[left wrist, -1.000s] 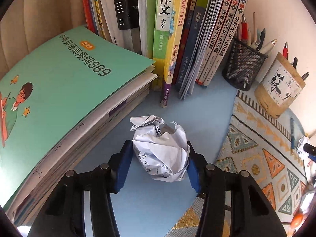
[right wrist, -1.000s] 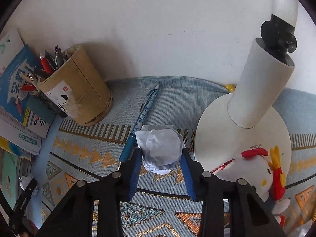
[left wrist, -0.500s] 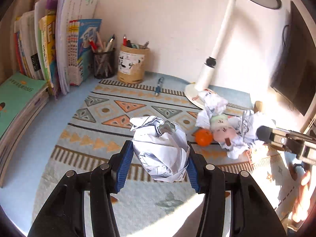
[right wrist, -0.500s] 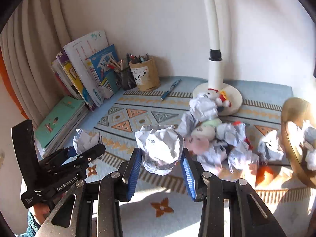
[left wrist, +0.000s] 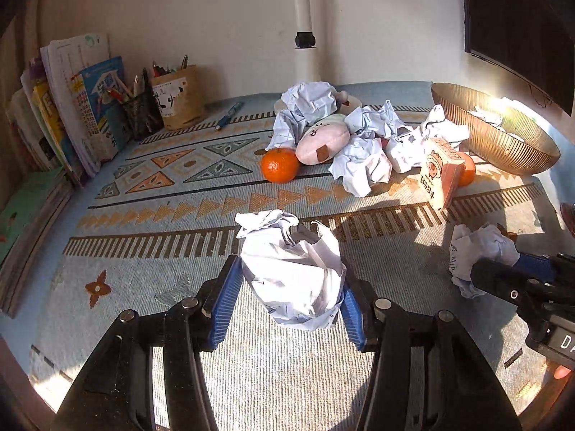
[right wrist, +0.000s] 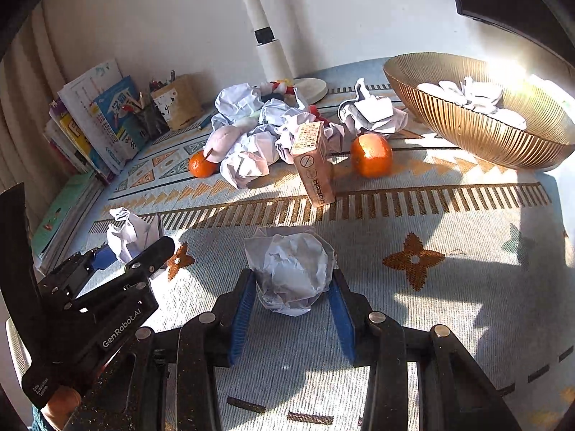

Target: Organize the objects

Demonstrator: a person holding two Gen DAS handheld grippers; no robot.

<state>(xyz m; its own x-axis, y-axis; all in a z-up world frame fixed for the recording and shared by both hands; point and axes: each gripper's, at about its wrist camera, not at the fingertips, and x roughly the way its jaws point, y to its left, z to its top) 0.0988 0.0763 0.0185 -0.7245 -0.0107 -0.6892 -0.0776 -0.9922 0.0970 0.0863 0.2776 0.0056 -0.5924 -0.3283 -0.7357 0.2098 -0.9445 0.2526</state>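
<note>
Here, from biggest down:
Mat [left wrist: 151, 251]: patterned, covers the desk.
Bowl [right wrist: 478, 136]: ribbed gold, far right, crumpled sheets inside.
Heap [left wrist: 359, 151]: paper wads, a plush toy, oranges, a carton, mid-mat.
Left gripper [left wrist: 287, 298]: pads clamped on a paper ball [left wrist: 293, 276], lifted above the mat.
Right gripper [right wrist: 293, 300]: narrowly parted, squeezing a smaller wad [right wrist: 291, 269].

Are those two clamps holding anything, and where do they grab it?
Each tool pinches a crumpled paper ball by its sides: the left tool holds one paper ball, the right tool another.
</note>
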